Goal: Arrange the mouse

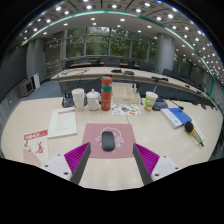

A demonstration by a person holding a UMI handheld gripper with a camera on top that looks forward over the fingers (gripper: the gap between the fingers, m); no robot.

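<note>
A dark grey mouse (108, 141) lies on a pink mouse mat (93, 132) on the light wooden table (30, 120). It sits just ahead of my gripper (111, 159), centred on the gap between the fingers. The two fingers (76, 157) with magenta pads stand wide apart, one at each side, and hold nothing. The mouse's front end points away from me.
Beyond the mat stand a white mug (79, 97), a white cup (94, 99), a stack of red-and-green cups (106, 93) and a green cup (151, 100). A booklet (63, 122) and a red-white card (35, 144) lie left; a blue book (177, 116) lies right.
</note>
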